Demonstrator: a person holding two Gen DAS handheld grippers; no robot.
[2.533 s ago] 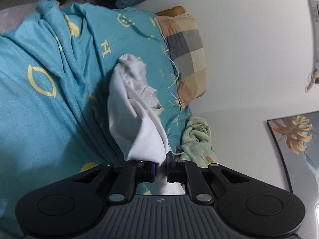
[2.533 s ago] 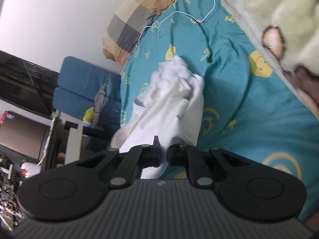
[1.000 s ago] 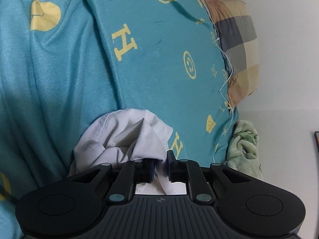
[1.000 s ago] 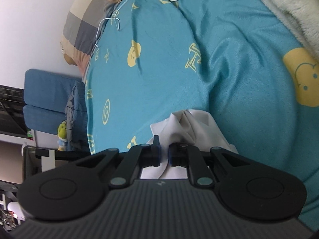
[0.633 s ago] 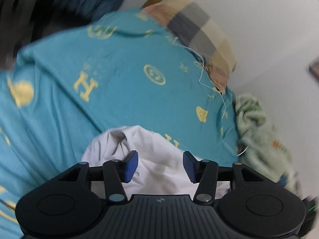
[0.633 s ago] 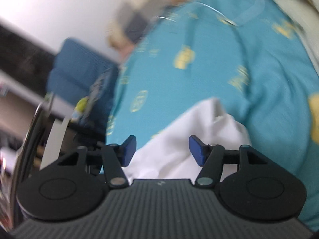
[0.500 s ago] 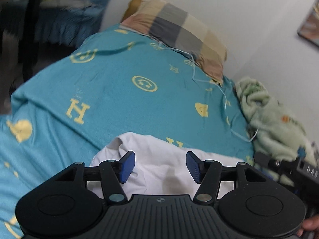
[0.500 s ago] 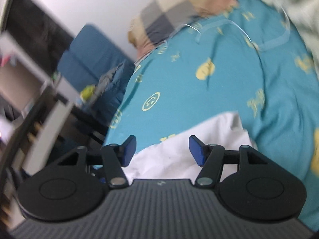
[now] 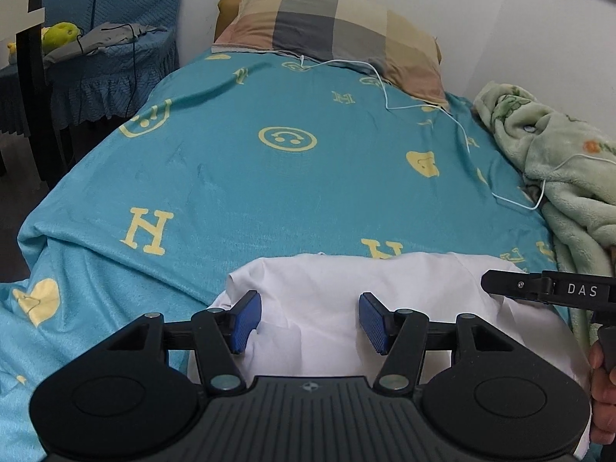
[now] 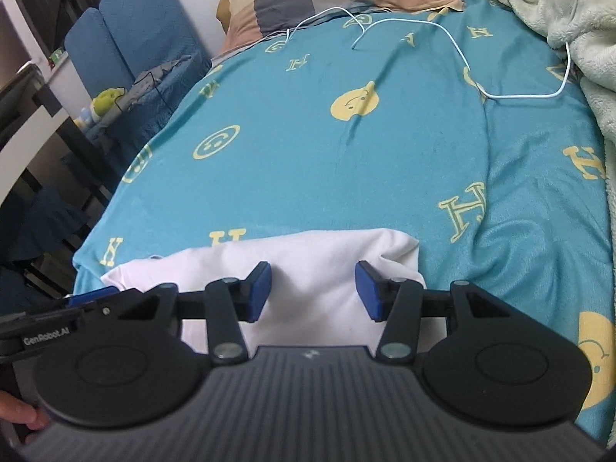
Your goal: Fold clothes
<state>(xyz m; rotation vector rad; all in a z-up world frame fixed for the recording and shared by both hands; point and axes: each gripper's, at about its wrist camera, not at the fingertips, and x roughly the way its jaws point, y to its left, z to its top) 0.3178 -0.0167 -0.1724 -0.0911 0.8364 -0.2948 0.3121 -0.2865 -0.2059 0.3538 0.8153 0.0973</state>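
"DAS" on right tool (image 9: pixel 546 290), "GenRobot.AI" on left tool (image 10: pixel 42 331), "H" bedsheet (image 9: pixel 269 177)

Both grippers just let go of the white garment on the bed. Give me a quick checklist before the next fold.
1. Left gripper free of cloth: ok, jaws apart after just opening, nothing pinched.
2. Right gripper free of cloth: ok, jaws apart, nothing pinched.
3. White garment resting on the bedspread: ok.
4. Garment lying smooth: not ok, left edge bunched and wrinkled.
5. Near hem position: cannot tell, hidden under the grippers.
6. White cable clear of the garment: ok, it lies up near the pillow.
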